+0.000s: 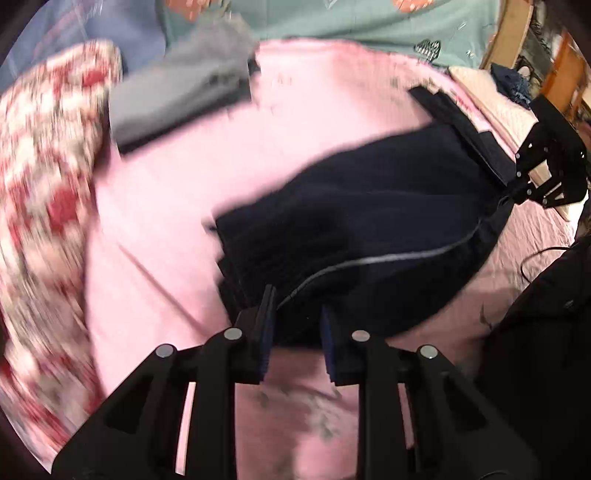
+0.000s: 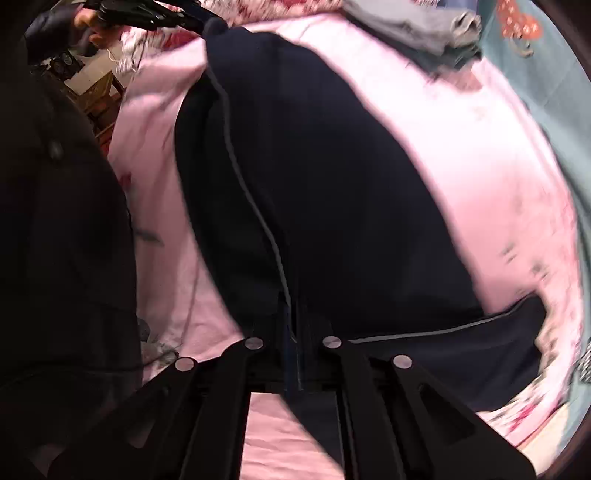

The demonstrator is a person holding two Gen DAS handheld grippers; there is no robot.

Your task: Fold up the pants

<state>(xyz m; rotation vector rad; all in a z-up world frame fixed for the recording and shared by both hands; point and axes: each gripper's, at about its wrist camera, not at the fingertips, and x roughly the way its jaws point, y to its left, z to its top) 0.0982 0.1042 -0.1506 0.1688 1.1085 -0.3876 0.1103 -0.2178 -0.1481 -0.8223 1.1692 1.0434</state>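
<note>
Dark navy pants [image 1: 369, 221] with a thin grey side stripe lie partly folded on a pink bedsheet [image 1: 177, 229]. My left gripper [image 1: 297, 325] is open, its two fingers standing apart just at the near edge of the pants, with nothing between them. In the left wrist view my right gripper [image 1: 511, 192] shows at the far right, at the waistband end. In the right wrist view the pants [image 2: 332, 166] stretch away from my right gripper [image 2: 293, 332], which is shut on the fabric at the stripe. My left gripper [image 2: 207, 22] shows at the top left, at the far end.
A folded grey garment [image 1: 184, 96] lies on the sheet behind the pants. A red and white patterned blanket [image 1: 44, 184] is bunched at the left. A teal bedspread [image 1: 351, 22] lies beyond. A dark-clothed person [image 2: 55, 240] stands at the bed's edge.
</note>
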